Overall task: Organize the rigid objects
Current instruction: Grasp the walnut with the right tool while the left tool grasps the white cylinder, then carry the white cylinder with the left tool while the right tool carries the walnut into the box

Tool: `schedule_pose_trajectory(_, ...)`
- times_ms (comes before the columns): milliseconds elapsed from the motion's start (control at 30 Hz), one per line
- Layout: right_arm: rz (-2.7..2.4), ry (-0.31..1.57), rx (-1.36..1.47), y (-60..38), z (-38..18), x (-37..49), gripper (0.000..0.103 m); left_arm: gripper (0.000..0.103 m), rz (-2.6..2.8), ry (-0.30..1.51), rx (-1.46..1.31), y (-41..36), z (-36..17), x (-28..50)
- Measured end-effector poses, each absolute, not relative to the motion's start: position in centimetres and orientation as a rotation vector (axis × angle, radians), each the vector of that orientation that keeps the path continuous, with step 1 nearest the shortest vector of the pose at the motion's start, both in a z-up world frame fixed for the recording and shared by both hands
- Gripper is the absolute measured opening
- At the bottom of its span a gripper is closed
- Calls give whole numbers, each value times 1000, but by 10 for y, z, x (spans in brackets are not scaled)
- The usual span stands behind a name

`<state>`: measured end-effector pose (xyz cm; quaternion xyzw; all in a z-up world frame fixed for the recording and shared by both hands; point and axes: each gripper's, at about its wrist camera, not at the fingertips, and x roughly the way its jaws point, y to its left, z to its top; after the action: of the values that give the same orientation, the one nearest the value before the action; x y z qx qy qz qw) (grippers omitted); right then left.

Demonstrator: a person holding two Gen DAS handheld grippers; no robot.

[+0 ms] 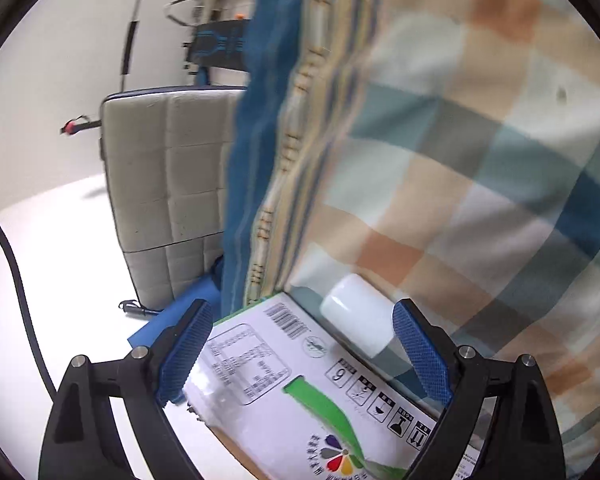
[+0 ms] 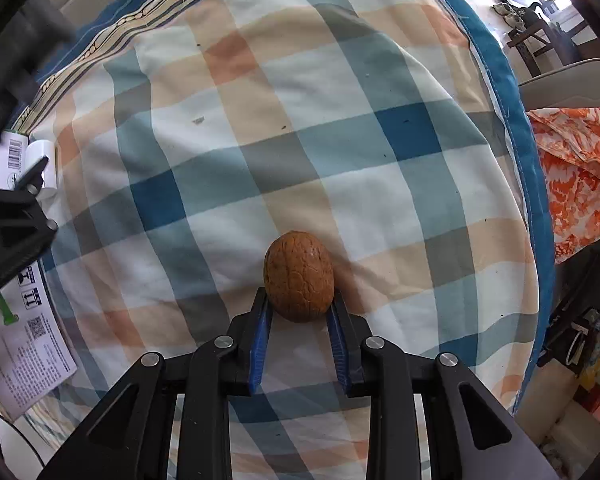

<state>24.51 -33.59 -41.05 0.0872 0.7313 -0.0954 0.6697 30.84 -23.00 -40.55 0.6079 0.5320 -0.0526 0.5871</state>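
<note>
Right gripper [image 2: 300,300] clenched on a walnut [image 2: 299,276] atop checked cloth [image 2: 340,140]. Left gripper [image 1: 300,344] w/ jaws apart, straddling white cylinder [image 1: 358,314] on printed box [image 1: 300,400].

One walnut [image 2: 299,276], one white bottle [image 1: 358,314], one printed carton [image 1: 300,392], two grippers

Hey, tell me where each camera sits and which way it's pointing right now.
Left wrist: behind the open left tongs, angled down at the printed box and white cylinder.
Right wrist: behind the right tongs, looking straight down; they grip a walnut on the plaid cloth.
Shared: cloth, box, cylinder; the right view also catches the left tongs.
</note>
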Motion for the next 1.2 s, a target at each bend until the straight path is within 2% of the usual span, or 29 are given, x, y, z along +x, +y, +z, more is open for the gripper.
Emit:
schedule_pose_trajectory(167, -213, 1659, 193, -332, -415, 237, 30, 92, -171, 1319, 1459, -222, -429, 304)
schedule_pose_trajectory(200, -213, 1660, 197, -334, -414, 237, 30, 89, -181, 1322, 1444, -221, -428, 303)
schedule_pose_trajectory(267, -213, 1660, 201, -336, -414, 236, 30, 69, -209, 1378, 1374, -221, -424, 306)
schedule_pose_trajectory(300, -213, 1659, 199, -336, -414, 235, 30, 49, -234, 1429, 1312, -221, -423, 309)
schedule_pose_trajectory(500, -206, 1656, 194, -346, -412, 247, 29, 49, -228, 1468, 1189, -213, -417, 318)
schedule_pose_trajectory(867, -197, 1616, 184, -340, -380, 240, 25, 49, -293, 1523, 637, -203, -352, 319)
schedule_pose_trajectory(967, -188, 1613, 176, -341, -370, 238, 0, 49, -295, 1511, 548, -196, -336, 312)
schedule_pose_trajectory(1133, -147, 1626, 248, -341, -369, 237, 0, 49, -286, 1511, 443, -187, -322, 304)
schedule_pose_trajectory(1200, -147, 1607, 346, -354, -366, 236, 6, 49, -276, 1517, 396, -183, -321, 306)
